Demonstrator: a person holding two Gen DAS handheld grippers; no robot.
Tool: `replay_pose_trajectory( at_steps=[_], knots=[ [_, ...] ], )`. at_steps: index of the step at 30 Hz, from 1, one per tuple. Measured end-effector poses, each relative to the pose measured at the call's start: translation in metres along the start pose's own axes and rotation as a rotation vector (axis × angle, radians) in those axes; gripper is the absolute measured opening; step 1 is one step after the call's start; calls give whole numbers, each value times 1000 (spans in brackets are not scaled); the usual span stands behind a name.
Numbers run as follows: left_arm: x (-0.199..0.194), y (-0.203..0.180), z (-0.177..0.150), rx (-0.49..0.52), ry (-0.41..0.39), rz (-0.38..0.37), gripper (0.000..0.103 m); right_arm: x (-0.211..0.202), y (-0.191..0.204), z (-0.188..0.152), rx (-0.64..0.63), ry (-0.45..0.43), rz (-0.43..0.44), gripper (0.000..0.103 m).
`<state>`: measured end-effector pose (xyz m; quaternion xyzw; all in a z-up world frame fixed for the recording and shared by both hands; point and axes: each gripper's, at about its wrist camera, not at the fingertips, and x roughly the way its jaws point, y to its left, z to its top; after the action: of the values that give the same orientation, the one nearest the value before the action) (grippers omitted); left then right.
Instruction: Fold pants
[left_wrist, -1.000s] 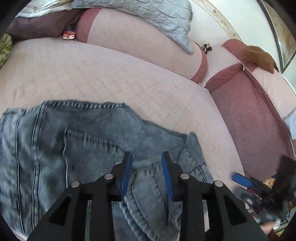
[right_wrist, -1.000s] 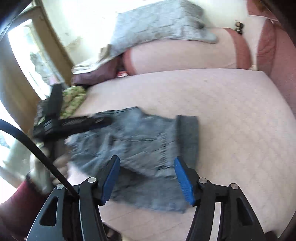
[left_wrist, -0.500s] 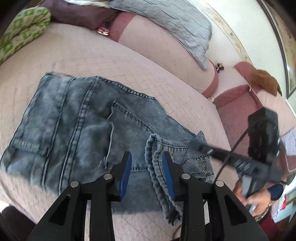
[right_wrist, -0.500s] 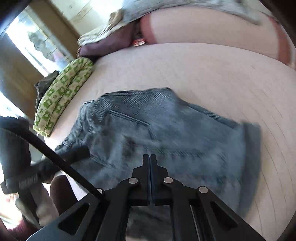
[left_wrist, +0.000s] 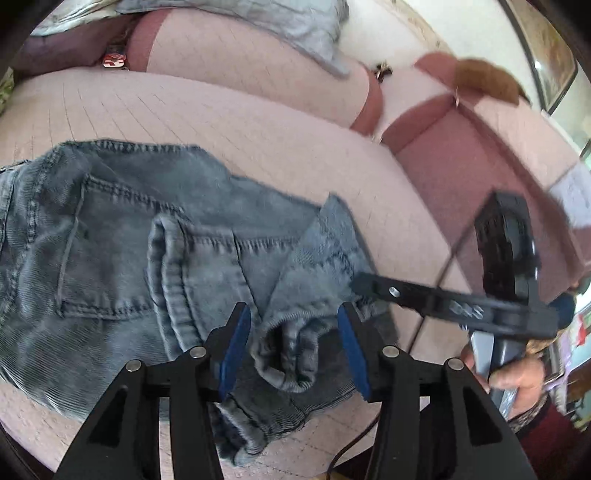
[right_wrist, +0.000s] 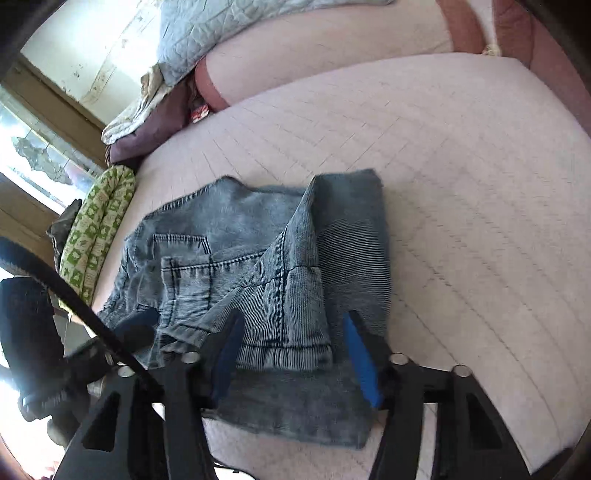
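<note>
While the blue-padded fingers of the left gripper (left_wrist: 293, 343) spread apart, clamping nothing, a bunched denim fold lies loose between them; the right gripper (right_wrist: 295, 354) is likewise opening over a folded-back flap, its pads off the cloth. Beyond both, the pants (right_wrist: 258, 258) lie partly folded near the front edge of the quilted pink bed (right_wrist: 461, 184), with broad bare quilting to the right and beyond them. Farther off lie a green patterned roll (right_wrist: 99, 229), a grey-blue quilt (left_wrist: 295, 22) over a bolster, and a window.

Faded blue denim pants (right_wrist: 258, 280) folded into rumpled stack, flat on pink quilted cushion.
</note>
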<state>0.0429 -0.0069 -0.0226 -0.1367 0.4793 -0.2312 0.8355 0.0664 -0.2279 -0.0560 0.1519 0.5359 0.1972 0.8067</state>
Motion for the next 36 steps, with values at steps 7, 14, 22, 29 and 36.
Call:
replay_pose_trajectory(
  at_steps=[7, 14, 22, 29, 36],
  knots=[
    [5, 12, -11, -84, 58, 5, 17, -6, 41, 29, -125, -6, 55, 8],
    [-38, 35, -46, -207, 17, -50, 15, 37, 124, 67, -310, 85, 72, 8],
    [-71, 54, -80, -265, -16, -14, 15, 89, 167, 52, -449, 160, -65, 70],
    [-59, 57, -82, -277, -17, -15, 42, 111, 185, 45, -506, 183, -235, 74],
    [-41, 38, -87, -241, 33, 8, 31, 117, 173, 37, -517, 192, -276, 30]
  ],
)
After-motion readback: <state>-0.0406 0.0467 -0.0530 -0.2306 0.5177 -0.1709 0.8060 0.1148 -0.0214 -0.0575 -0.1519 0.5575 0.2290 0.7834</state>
